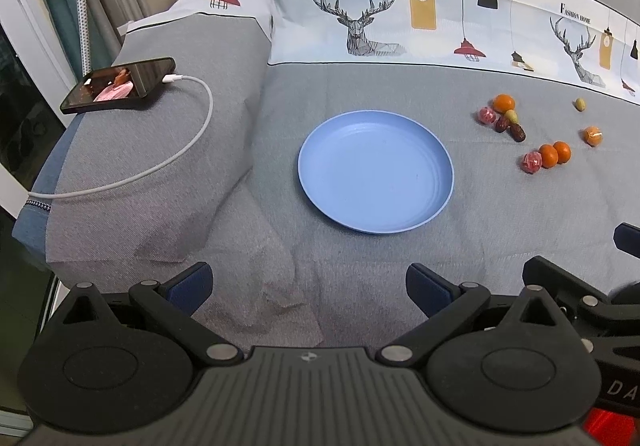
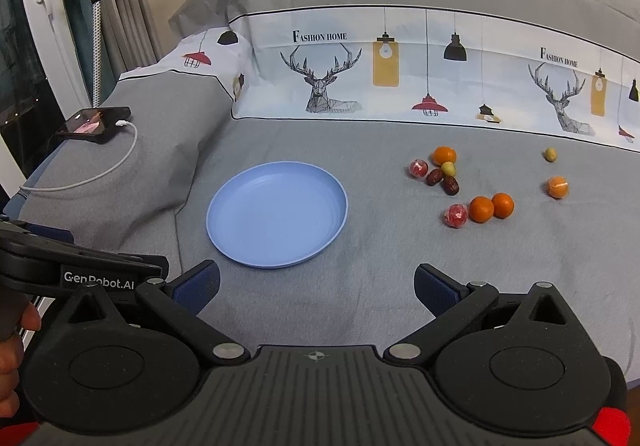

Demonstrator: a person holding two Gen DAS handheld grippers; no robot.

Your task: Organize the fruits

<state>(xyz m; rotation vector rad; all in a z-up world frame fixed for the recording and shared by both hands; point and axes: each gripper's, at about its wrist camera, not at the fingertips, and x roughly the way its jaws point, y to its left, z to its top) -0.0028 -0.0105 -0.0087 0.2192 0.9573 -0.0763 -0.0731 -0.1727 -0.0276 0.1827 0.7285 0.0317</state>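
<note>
Both of my hand-held grippers, left [image 1: 308,288] and right [image 2: 316,288], gape empty; the fruits [image 2: 480,208] lie ahead-right of the plate [image 2: 276,214], nearer my right.

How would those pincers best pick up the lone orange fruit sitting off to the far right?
Probably from above, with the right gripper, its open jaws closing across the widest middle of the lone orange fruit. It is round and sits apart on the grey bedcover, so either side has room.
</note>
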